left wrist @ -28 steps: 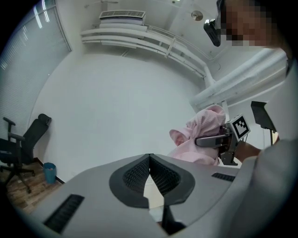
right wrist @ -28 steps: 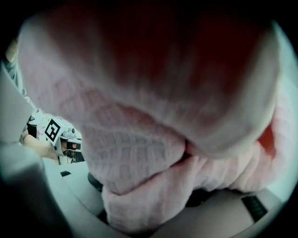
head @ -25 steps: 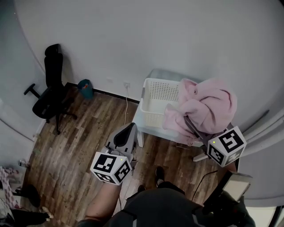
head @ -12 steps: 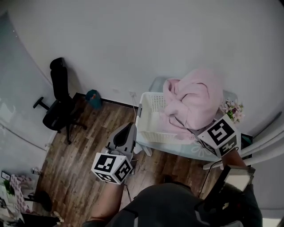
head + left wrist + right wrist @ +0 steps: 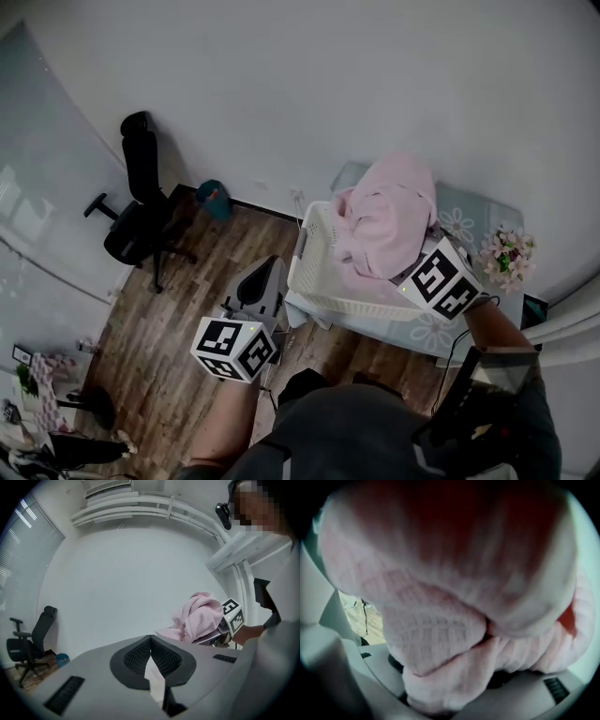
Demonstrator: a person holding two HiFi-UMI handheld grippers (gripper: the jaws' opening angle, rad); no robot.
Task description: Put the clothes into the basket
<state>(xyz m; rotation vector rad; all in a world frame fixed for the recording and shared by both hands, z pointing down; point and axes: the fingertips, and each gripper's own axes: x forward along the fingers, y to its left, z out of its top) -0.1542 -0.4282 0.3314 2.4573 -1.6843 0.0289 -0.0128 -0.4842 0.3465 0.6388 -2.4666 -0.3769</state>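
My right gripper (image 5: 417,270) clamped the bunched pink garment (image 5: 384,220) over the white basket (image 5: 314,281) — my left gripper (image 5: 151,639) hung well apart from it, jaws pressed together, empty.

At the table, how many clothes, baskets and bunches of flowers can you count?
Clothes, the fluffy pink knitted garment: 1
Baskets, the white slotted plastic basket: 1
Flower bunches, the bunch of pink and white flowers: 1
Total: 3

Left gripper (image 5: 150,640) closed, right gripper (image 5: 411,272) clamped.
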